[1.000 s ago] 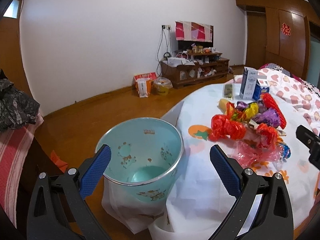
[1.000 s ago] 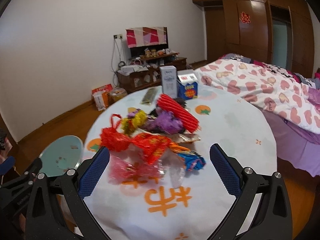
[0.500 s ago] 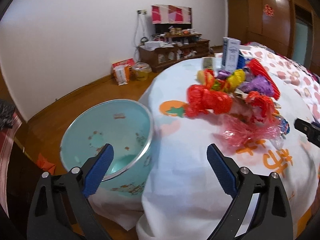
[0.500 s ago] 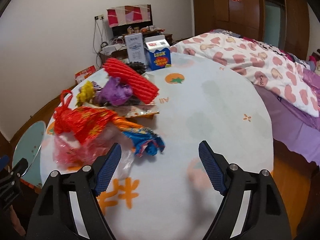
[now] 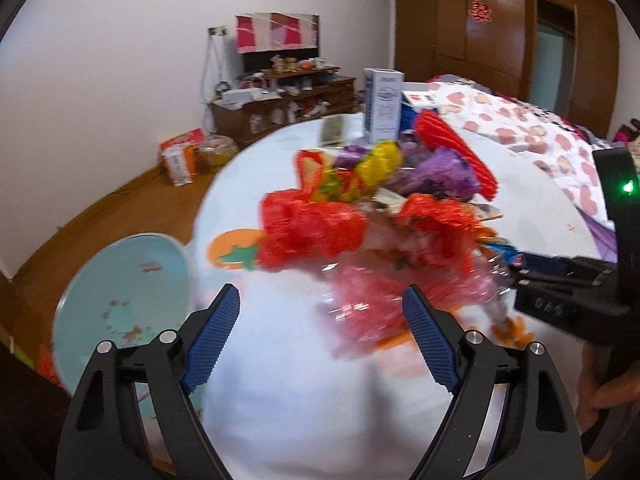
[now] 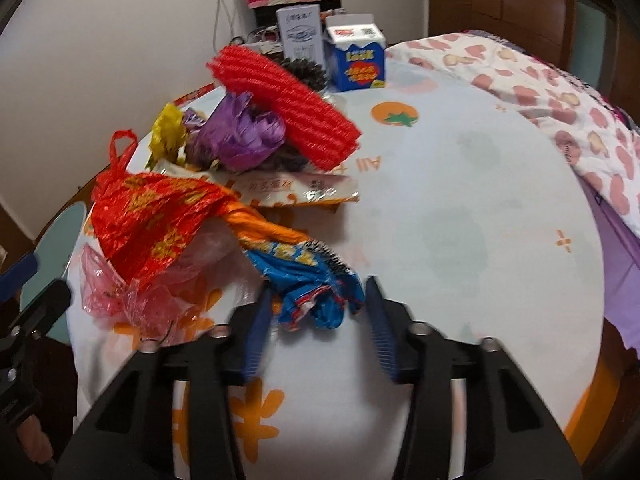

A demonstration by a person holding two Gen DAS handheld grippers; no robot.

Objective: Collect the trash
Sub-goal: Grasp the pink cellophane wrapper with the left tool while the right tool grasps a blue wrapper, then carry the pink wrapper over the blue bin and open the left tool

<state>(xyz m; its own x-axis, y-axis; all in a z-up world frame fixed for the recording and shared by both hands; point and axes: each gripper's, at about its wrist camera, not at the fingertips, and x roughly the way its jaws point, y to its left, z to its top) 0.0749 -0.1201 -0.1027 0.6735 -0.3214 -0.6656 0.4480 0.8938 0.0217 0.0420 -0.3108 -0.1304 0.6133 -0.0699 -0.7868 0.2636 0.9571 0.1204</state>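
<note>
A heap of trash lies on the round white table (image 6: 460,208): a red plastic bag (image 6: 148,212), a pink clear bag (image 5: 372,300), a purple wrapper (image 6: 240,136), a red ribbed roll (image 6: 284,100) and a blue wrapper (image 6: 316,280). My right gripper (image 6: 318,312) has its fingers partly closed around the blue wrapper, not pinching it. My left gripper (image 5: 322,336) is open, just in front of the pink bag. A light blue bin (image 5: 124,304) stands beside the table, at the left.
Two cartons (image 6: 354,58) stand at the table's far side. A bed with a heart-patterned quilt (image 6: 560,92) is at the right. A wooden cabinet (image 5: 280,104) and bags on the floor (image 5: 180,156) stand by the far wall.
The left gripper has swung right from over the bin toward the trash heap. The right gripper has moved down to the blue wrapper and its fingers have narrowed around it.
</note>
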